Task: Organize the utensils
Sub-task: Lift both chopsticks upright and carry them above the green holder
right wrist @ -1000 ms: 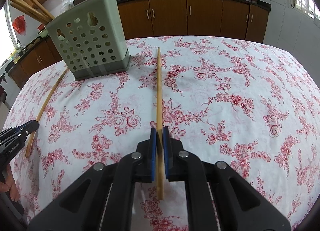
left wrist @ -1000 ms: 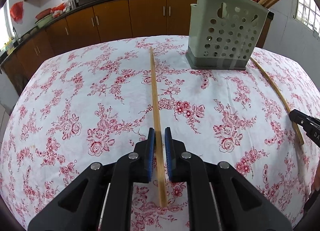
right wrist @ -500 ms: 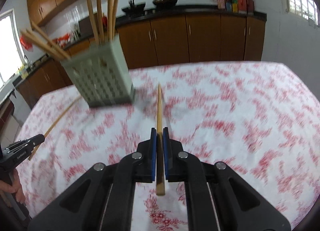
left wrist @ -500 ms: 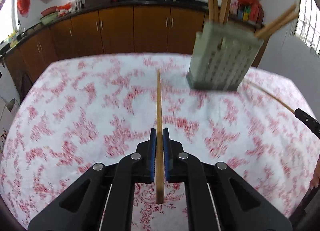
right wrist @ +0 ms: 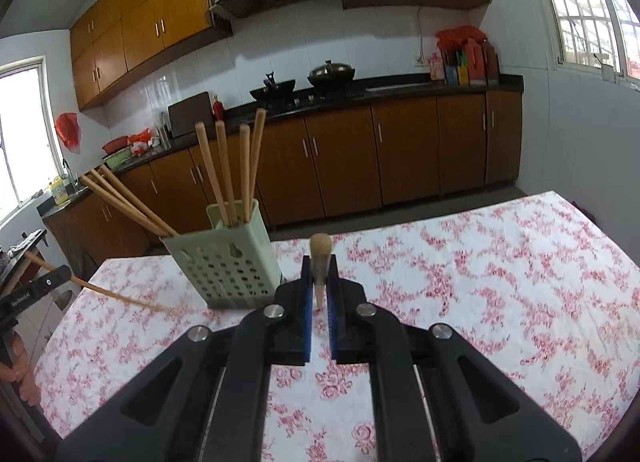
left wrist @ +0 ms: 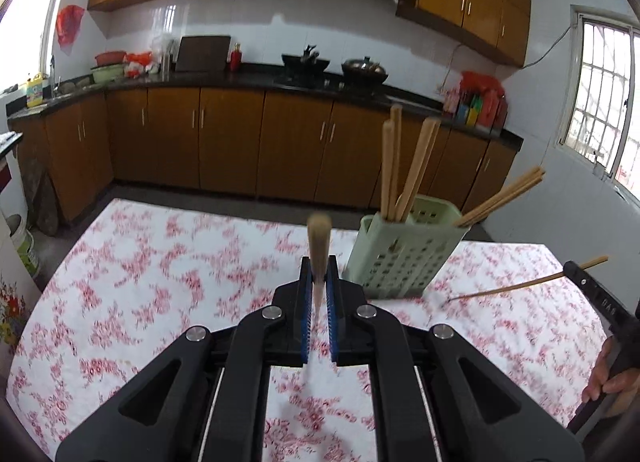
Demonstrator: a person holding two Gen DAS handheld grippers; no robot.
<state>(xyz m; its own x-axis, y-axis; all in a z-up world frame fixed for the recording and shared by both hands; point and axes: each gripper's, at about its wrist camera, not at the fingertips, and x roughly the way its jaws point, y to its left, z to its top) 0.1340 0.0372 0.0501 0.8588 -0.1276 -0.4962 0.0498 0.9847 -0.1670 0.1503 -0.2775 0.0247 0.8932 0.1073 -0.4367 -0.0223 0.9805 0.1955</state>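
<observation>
Left tongs (left wrist: 319,286) clamped on a chopstick (left wrist: 318,246), right tongs (right wrist: 319,286) clamped on another chopstick (right wrist: 320,258); both sticks point forward, off the bench (right wrist: 500,274). Holder (left wrist: 404,258) stands between the tongs, near the far edge. Open cloth all round.

My way across the flowered table (left wrist: 160,286) is open on its left half and along its near edge. Toward the far edge stands the green holder (left wrist: 404,258), with chopsticks (right wrist: 224,170) upright in it and others (left wrist: 504,196) fanning sideways past its rim. On the right half, my right gripper (left wrist: 576,274) blocks passage.
</observation>
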